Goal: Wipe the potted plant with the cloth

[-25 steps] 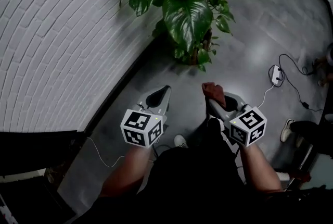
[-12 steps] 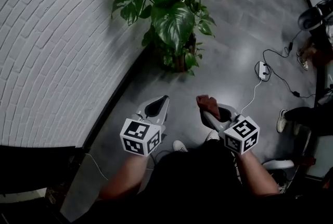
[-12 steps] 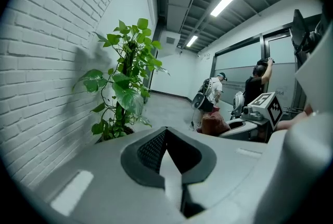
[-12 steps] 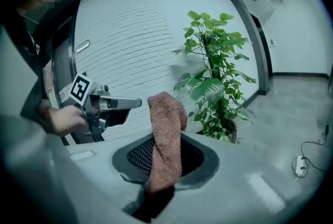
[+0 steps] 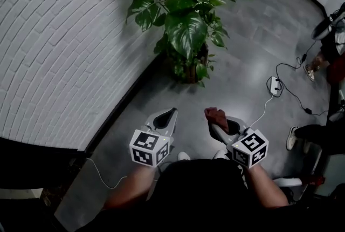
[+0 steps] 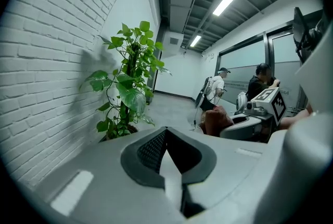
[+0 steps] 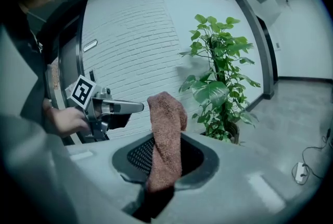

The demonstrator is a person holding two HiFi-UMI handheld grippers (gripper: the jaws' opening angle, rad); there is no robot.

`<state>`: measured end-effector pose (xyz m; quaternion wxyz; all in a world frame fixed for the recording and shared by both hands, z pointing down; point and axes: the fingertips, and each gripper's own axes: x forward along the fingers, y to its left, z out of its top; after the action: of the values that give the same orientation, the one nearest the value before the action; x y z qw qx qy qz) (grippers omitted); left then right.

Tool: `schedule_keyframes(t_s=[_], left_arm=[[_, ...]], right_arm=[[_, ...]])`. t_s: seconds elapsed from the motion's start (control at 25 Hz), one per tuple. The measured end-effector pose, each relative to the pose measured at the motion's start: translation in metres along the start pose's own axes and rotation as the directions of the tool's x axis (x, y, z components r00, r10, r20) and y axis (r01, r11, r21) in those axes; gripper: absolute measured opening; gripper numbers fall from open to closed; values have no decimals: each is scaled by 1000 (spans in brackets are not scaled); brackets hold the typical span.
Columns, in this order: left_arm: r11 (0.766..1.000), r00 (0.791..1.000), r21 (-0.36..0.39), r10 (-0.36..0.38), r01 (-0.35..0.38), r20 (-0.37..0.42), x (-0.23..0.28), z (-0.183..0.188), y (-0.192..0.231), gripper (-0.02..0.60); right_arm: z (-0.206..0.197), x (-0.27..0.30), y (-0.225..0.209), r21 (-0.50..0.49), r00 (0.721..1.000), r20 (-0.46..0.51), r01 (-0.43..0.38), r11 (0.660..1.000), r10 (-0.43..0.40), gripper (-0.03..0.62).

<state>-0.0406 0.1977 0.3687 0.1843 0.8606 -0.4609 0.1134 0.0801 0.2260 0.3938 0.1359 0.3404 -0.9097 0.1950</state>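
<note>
The potted plant (image 5: 186,26) has large green leaves and stands on the grey floor beside the white brick wall. In the head view both grippers are held short of it, side by side. My right gripper (image 5: 214,116) is shut on a reddish-brown cloth (image 5: 216,115). In the right gripper view the cloth (image 7: 167,108) stands up from between the jaws, with the plant (image 7: 218,87) beyond. My left gripper (image 5: 168,116) is shut with nothing in it. In the left gripper view the plant (image 6: 127,87) is ahead on the left and the cloth (image 6: 216,120) is off to the right.
The white brick wall (image 5: 59,36) runs along the left, with a dark skirting at its foot. A white power strip (image 5: 275,85) with black cables lies on the floor to the right. A seated person's legs and shoe (image 5: 294,136) are at the right edge. Other people (image 6: 216,90) stand down the corridor.
The head view has shifted. Both grippers sit a little lower in it and slightly farther from the plant. The cloth stays in the right gripper and the left stays shut.
</note>
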Motion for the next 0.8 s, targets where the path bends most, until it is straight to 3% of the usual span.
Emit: schedule_keyframes(t_s=[0.8], left_arm=[[999, 999, 15, 43, -43, 26, 3, 10, -13, 17]], right_arm=[[7, -14, -23, -28, 1000, 9, -12, 1000, 12, 58]])
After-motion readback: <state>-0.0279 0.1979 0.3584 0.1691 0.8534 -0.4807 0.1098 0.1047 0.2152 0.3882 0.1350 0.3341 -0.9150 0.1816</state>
